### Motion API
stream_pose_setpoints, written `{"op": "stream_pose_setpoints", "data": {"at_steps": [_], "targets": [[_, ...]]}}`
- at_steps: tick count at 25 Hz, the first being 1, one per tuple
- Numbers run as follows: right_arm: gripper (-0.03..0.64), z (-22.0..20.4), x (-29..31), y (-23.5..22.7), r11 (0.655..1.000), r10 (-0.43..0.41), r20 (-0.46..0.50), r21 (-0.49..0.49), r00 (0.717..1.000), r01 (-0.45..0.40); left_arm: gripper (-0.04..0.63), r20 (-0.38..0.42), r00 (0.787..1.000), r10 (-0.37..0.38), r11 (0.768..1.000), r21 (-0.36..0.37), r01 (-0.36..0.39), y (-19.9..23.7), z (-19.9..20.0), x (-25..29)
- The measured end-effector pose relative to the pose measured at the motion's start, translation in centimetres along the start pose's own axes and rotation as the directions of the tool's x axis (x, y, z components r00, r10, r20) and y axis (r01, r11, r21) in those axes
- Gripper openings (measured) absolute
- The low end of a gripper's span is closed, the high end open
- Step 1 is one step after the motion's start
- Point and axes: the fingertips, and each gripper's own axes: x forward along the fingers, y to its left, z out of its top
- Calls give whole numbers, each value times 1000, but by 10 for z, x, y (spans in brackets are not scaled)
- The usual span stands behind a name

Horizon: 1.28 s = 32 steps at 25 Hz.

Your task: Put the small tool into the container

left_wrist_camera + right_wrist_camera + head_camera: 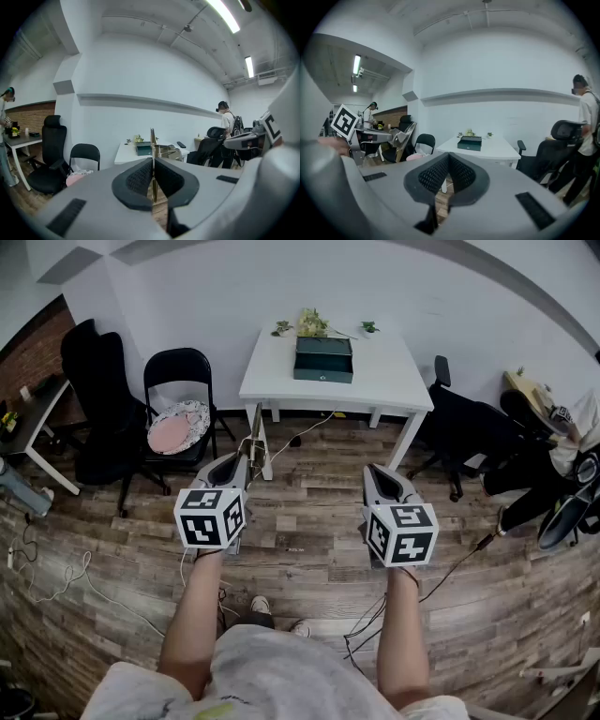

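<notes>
The container, a dark green box [323, 359], sits on a white table [394, 381] across the room, well ahead of both grippers. It also shows as the box [144, 149] in the left gripper view and as the box [469, 143] in the right gripper view. My left gripper [239, 458] is held over the wood floor, shut on a thin brass-coloured tool [153, 140] that sticks up between its jaws [153, 159]. At the same height, my right gripper [384, 471] is shut with nothing between its fingers [449, 154].
A black folding chair with a pink cushion [180, 427] stands left of the table, with black office chairs [98, 409] beyond it and another office chair [459, 432] on the right. Cables [56, 577] lie on the floor. Small plants [312, 322] stand behind the box. People [583, 136] stand in the background.
</notes>
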Motion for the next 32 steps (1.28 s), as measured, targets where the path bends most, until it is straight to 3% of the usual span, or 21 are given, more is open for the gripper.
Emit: {"op": "stream_pose_setpoints", "data": {"at_steps": [13,32], "targets": [[5,-2,25,-9,1000,-2,-8,9,1000,2,11,-15,1000,-26,998,55,27,-1,2,34],[5,28,144,-18,1000,-24,-45,8,999,24,11,-39,994,-100,994,47,102,64,24,144]]}}
